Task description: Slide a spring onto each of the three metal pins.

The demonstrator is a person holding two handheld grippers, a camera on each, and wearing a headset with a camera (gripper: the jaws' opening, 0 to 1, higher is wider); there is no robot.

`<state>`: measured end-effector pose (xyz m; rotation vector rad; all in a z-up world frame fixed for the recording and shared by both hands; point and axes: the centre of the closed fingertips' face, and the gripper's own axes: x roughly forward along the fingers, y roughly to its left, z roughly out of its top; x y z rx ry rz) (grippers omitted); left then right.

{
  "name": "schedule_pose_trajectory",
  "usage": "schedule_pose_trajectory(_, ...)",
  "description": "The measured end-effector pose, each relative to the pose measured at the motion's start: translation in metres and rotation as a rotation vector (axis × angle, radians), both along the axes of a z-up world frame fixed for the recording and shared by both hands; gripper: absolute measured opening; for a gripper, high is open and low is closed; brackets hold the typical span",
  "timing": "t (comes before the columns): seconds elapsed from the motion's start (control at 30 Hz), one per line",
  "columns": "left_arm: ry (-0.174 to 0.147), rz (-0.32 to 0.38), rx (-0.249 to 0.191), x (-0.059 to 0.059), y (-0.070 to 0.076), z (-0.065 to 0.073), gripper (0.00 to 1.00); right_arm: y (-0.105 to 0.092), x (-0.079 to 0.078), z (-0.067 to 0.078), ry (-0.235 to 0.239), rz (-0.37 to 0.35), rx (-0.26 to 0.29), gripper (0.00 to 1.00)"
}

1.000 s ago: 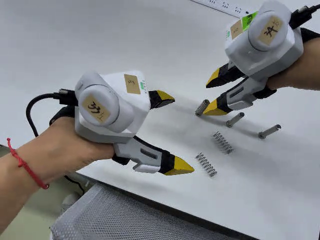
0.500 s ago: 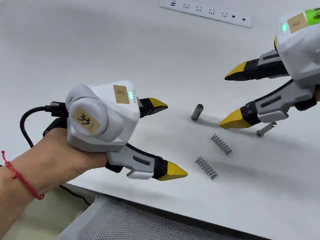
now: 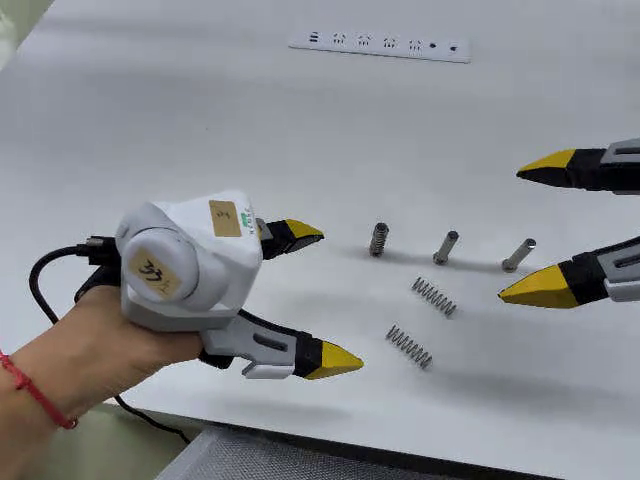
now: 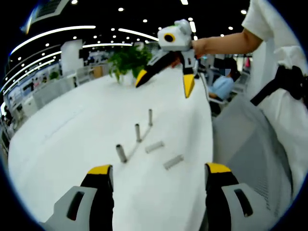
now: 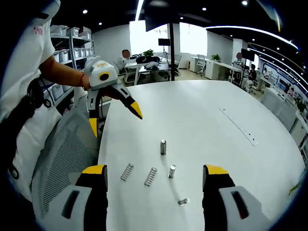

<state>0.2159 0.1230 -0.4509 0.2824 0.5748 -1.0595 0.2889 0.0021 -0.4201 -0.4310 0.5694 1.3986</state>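
Three small metal pins stand in a row on the white table. The left pin [image 3: 379, 238] [image 5: 163, 147] wears a spring; the middle pin [image 3: 446, 246] and the right pin [image 3: 518, 254] are bare. Two loose springs lie in front of them, one [image 3: 433, 297] nearer the pins and one [image 3: 409, 346] nearer the table edge. My left gripper [image 3: 322, 295] [image 4: 159, 171] hovers open to the left of the pins, holding nothing. Over at the right, beyond the pins, my right gripper [image 3: 522, 232] [image 5: 155, 171] is also open with nothing between its fingers.
A white power strip [image 3: 380, 45] lies at the far side of the table [image 3: 200, 120]. The table's near edge runs just below the left gripper, with a grey mesh chair [image 3: 260, 465] under it. A black cable [image 3: 40, 275] trails from the left gripper.
The right gripper has drawn back to the right, away from the pin with the spring. The left gripper stays about where it was. The head camera has shifted.
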Motion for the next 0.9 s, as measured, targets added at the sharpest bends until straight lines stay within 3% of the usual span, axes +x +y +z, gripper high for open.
schedule_pose_trajectory(0.17,0.006,-0.059,0.050,0.002,-0.009,-0.007,0.77,-0.031,-0.006,-0.007,-0.041,-0.043,0.050,0.88)
schedule_pose_trajectory(0.43,0.010,-0.153,0.117,0.001,-0.024,-0.022,0.75,-0.066,-0.018,-0.020,-0.026,-0.111,0.091,0.96)
schedule_pose_trajectory(0.67,0.010,-0.241,0.175,0.002,-0.037,-0.038,0.67,-0.078,-0.030,-0.024,-0.028,-0.121,0.118,0.99)
schedule_pose_trajectory(0.77,-0.013,-0.318,0.228,0.002,-0.042,-0.047,0.60,-0.084,-0.036,-0.033,-0.026,-0.116,0.100,0.99)
schedule_pose_trajectory(0.9,-0.017,-0.392,0.255,-0.002,-0.049,-0.059,0.50,-0.093,-0.036,-0.037,-0.022,-0.140,0.099,0.98)
